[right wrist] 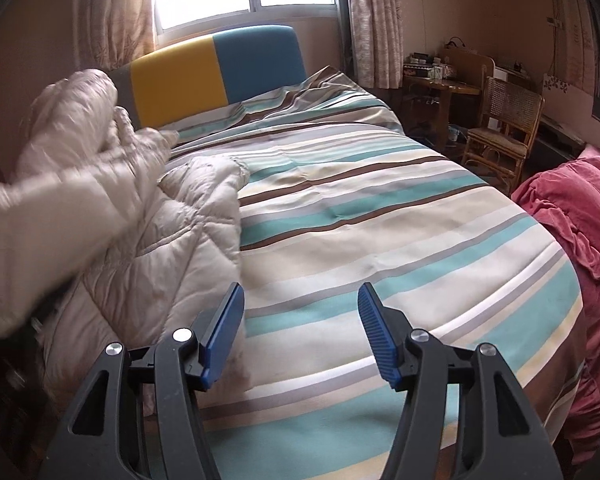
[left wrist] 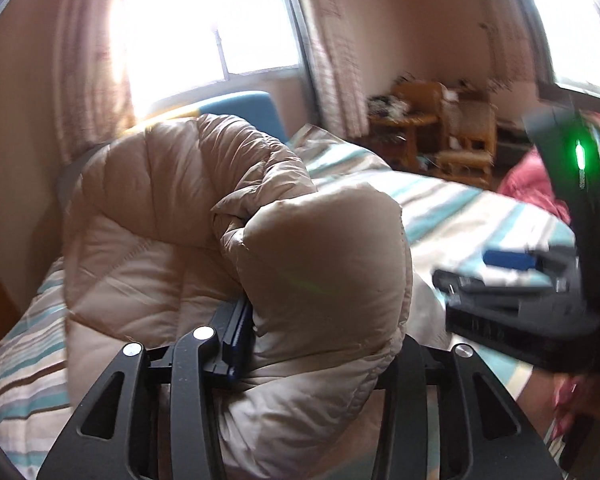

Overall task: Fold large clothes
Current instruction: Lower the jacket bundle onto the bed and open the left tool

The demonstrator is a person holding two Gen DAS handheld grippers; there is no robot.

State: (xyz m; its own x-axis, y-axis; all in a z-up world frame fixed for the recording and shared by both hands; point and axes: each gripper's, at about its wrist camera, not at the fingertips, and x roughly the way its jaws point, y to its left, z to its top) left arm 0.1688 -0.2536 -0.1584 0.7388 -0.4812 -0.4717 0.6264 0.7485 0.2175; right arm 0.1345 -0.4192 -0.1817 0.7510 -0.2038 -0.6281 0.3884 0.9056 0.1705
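Garment: beige quilted puffer coat (left wrist: 172, 240), lying on striped bedspread (right wrist: 380, 208) at bed's left side, ~9 o'clock in right wrist view; upper part near the yellow/blue headboard (right wrist: 216, 72).
L gripper (left wrist: 320, 344): a puffy sleeve/edge of the coat bulges between the jaws, at 6 o'clock in its own cam. One blue pad (left wrist: 236, 336) shows against the fabric; other pad hidden by the bulge. Can't tell if still pinching or letting go – fabric is between the jaws either way.
Why held so: prob. carrying that part over the coat body to make a fold; lifted section blurs across 9 o'clock in right view.
R gripper (right wrist: 300, 332): jaws apart, nothing between, hovering over bare bedspread at 6 o'clock, just beside coat's near edge. Seen from left cam at 3 o'clock (left wrist: 512, 280).
Why there: likely waiting to pin or smooth the hem.
Progress: early-to-mid; coat bunched, not flat.
Risk: slippery padded shell may spring back.
Bkgd: red blanket (right wrist: 572, 216) at 3 o'clock, wicker chair (right wrist: 504, 120) at 2.
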